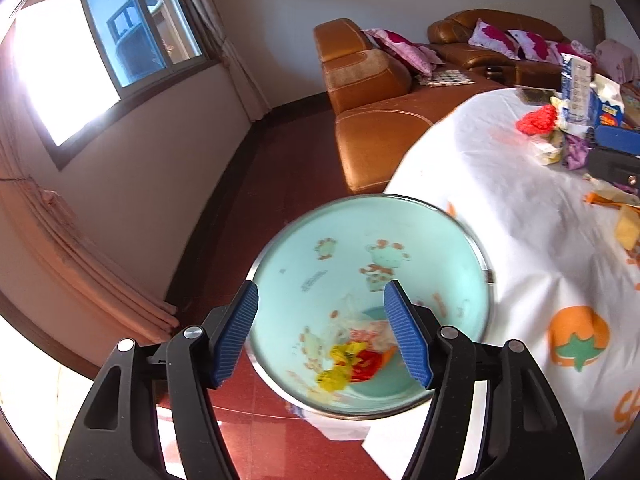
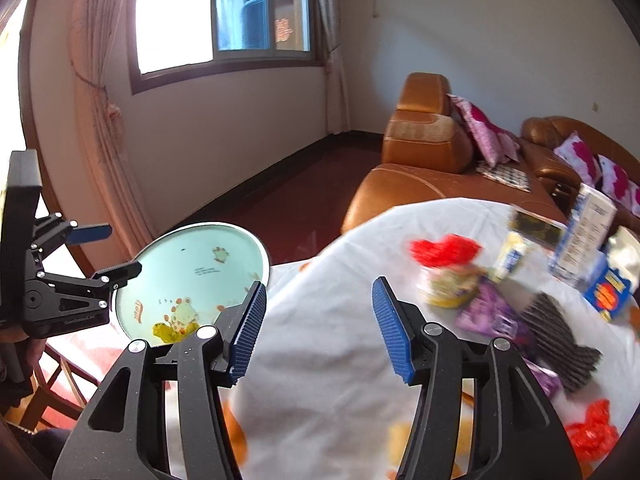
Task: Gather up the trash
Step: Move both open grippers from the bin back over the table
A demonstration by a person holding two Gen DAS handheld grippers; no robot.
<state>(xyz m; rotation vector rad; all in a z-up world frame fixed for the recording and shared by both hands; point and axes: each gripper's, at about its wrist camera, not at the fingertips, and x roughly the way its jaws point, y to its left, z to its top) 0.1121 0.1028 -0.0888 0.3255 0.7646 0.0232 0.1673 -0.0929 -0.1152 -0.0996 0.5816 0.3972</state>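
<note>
Sunlit living room, red floor, tan leather sofa (image 1: 372, 136) behind a round table (image 1: 500, 208) under a white cloth with orange prints. We take as landmark the pale green round bin with cartoon prints (image 1: 372, 264), standing on the floor just off the table's edge.

Left hand-held gripper (image 1: 324, 336) hovers over the bin's mouth, jaws apart, nothing between them. Inside the bin lie yellow, red and white wrappers (image 1: 352, 356), so some trash is already in.

Right hand-held gripper (image 2: 320, 328) is over the table beside the bin, jaws apart and empty. Beyond it, well apart from the bin, sits the remaining litter: a yellow-green crumpled packet (image 2: 448, 288), a purple wrapper (image 2: 484, 308), a dark ribbed pleated piece (image 2: 560, 340), and a red plastic scrap (image 2: 592, 432) nearer the table's near edge.

We judge the step in hand is reaching for the next piece. Done well: come down on one item only, pinching a raised fold without catching the cloth.

The dark ribbed piece seems longest, its long axis running away from the bin toward the table's near edge; closing across that axis looks best. Blur leaves the others' orientation unclear.
</note>
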